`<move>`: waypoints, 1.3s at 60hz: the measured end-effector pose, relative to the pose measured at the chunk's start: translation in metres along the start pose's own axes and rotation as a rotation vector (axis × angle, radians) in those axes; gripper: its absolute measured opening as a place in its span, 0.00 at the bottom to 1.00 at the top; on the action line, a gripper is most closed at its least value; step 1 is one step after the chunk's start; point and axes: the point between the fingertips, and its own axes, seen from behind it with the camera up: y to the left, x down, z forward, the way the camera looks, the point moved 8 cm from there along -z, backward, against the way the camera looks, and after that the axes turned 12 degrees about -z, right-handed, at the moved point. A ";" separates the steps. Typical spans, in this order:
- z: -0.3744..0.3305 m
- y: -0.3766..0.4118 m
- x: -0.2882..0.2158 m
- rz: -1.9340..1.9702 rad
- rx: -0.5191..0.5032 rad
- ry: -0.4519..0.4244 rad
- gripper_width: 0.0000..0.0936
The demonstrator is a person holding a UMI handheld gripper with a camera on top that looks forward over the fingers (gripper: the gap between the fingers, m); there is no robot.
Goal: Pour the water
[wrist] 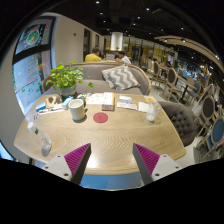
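Here the gripper (pixel 111 160) gapes before one mug (pixel 77 110), two glasses (pixel 151 112).

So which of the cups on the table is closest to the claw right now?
The clear glass at the table's near edge, just beyond the open claw's left finger. The white mug and the other glass stand farther back.

We see only the tips of the gripper (pixel 108 160), its body cut off below. Beyond the fingers, the books (pixel 112 100) on the table (pixel 110 135) are too small to read. The glass (pixel 151 112) ahead to the right: contents unclear.
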 end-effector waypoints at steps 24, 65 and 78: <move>-0.020 0.102 0.042 0.014 0.049 0.035 0.91; 0.111 0.323 -0.019 0.061 -0.059 -0.175 0.86; 0.141 0.332 -0.021 0.046 -0.041 -0.231 0.56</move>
